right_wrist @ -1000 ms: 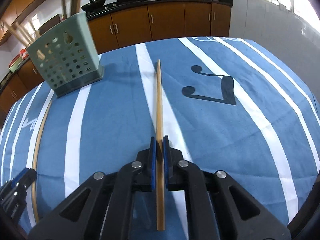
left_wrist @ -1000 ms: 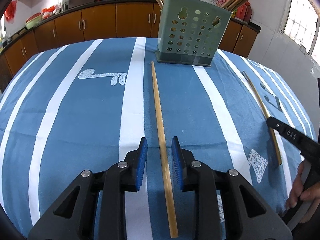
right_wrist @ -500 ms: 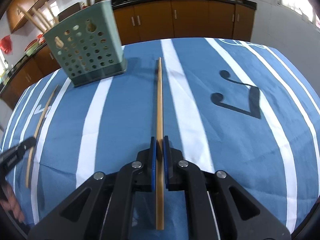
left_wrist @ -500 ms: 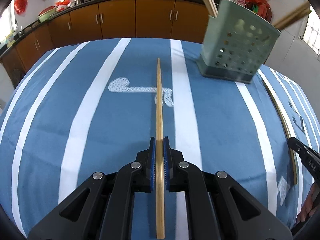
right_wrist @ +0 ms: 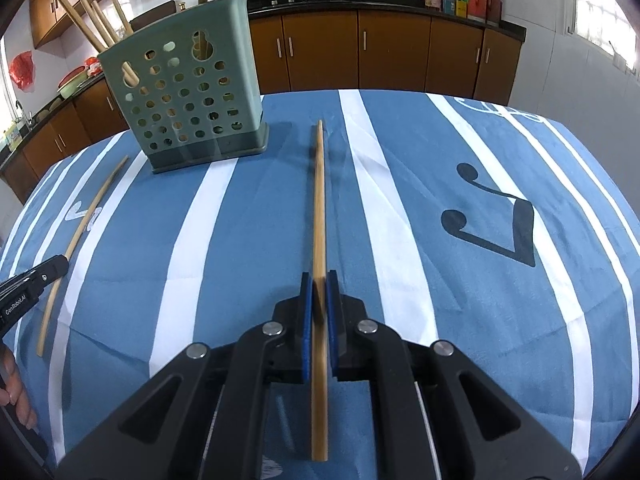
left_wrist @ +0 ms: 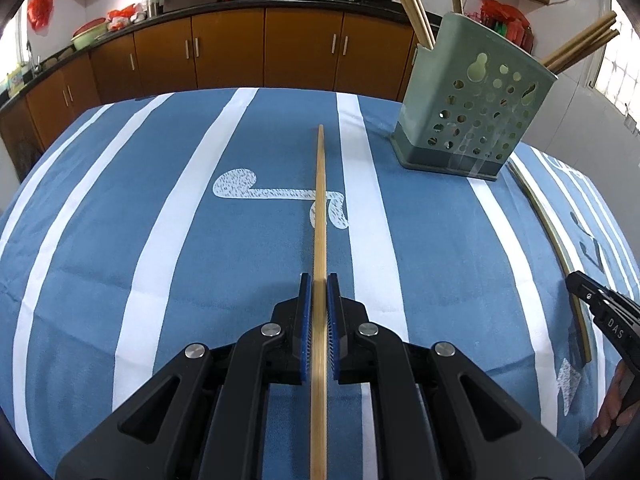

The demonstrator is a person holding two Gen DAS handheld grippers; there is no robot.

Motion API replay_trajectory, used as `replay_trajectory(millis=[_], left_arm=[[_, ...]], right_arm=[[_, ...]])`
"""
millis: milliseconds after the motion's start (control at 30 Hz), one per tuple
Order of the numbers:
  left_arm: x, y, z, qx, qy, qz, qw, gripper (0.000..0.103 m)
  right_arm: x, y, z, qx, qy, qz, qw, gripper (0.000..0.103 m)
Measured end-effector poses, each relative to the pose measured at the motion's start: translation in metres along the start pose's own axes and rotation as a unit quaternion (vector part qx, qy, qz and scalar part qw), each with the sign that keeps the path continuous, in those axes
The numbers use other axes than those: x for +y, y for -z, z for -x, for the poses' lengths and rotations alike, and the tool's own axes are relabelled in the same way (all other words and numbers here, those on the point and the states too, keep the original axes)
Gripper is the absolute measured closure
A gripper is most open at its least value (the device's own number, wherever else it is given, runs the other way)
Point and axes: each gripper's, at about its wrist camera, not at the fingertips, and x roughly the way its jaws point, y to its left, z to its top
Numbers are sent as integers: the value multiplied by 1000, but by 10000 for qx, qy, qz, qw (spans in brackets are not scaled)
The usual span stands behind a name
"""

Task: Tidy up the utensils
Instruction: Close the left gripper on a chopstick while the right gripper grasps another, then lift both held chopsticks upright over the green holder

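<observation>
I have a chopstick in each gripper. The left gripper (left_wrist: 319, 304) is closed on the left chopstick (left_wrist: 319, 216), blue pads (left_wrist: 305, 320) pressed against both sides of the shaft, which runs straight ahead over the striped blue tablecloth (left_wrist: 120, 208). The right gripper (right_wrist: 319, 300) is likewise clamped on the right chopstick (right_wrist: 319, 208), whose tip points toward the far edge of the table. The green perforated holder (right_wrist: 188, 96) stands on the cloth ahead, between the two sticks as I read both views, with several chopsticks (right_wrist: 94, 20) already leaning out of its top. I judge the pick-up done on both sides and the carry to the holder as the step in hand. Next I need to lift each stick clear of the cloth, swing it over the open top of the holder, tip it toward upright and only then release, one side at a time so the two grippers do not crowd each other at the rim. Whether either stick is already off the cloth I cannot tell.
</observation>
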Motion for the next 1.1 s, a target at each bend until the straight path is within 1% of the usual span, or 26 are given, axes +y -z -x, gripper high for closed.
replay_trajectory(millis=[533,933,1033,1100], left_arm=[[-2,0,0,3,-62,-54,10000,94],[0,0,0,2,42,30,10000,94],[0,0,0,2,18,2,10000,94],[-3,0,0,17,-44,-163,9999,94]], right_arm=[[1,1,0,2,61,58,10000,94],[2,1,0,3,62,62,10000,94],[2,1,0,2,59,64,10000,94],[3,3,1,7,99,126,9999,93]])
